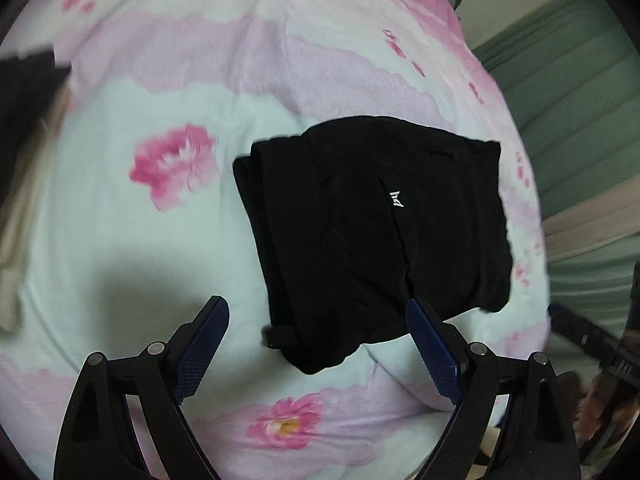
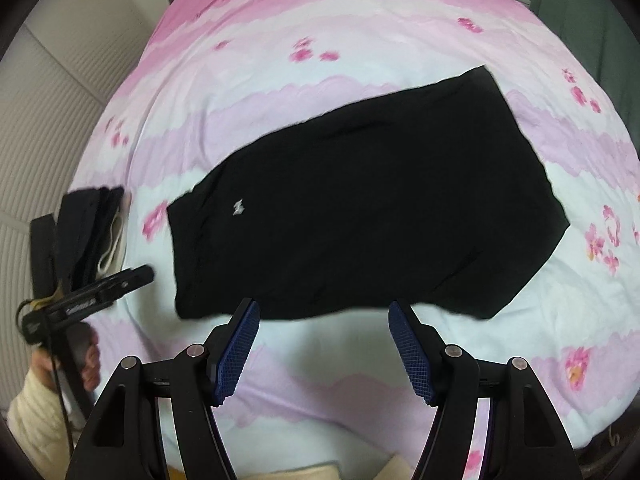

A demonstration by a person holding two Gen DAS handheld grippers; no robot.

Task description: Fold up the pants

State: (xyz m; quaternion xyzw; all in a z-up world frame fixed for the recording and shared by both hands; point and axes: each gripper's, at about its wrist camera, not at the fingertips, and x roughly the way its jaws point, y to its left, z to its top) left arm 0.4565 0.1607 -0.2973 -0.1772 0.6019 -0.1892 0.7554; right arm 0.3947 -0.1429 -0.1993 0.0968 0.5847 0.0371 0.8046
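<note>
Black pants (image 1: 372, 224) lie folded into a compact rectangle on the floral bed cover (image 1: 132, 240), a small white logo facing up. My left gripper (image 1: 316, 305) hovers open above their near edge, with nothing between its blue pads. In the right wrist view the same pants (image 2: 360, 208) fill the middle of the bed. My right gripper (image 2: 323, 305) stands open just short of their near edge and holds nothing. The left gripper (image 2: 120, 278) also shows there at the left, blurred, held by a hand in a cream sleeve (image 2: 36, 416).
A stack of folded dark and cream clothes (image 2: 96, 232) sits at the bed's left edge beside a ribbed white wall (image 2: 44, 120). The pink and pale green bed cover (image 2: 320, 36) stretches beyond the pants. Green curtains (image 1: 580, 92) hang to the right.
</note>
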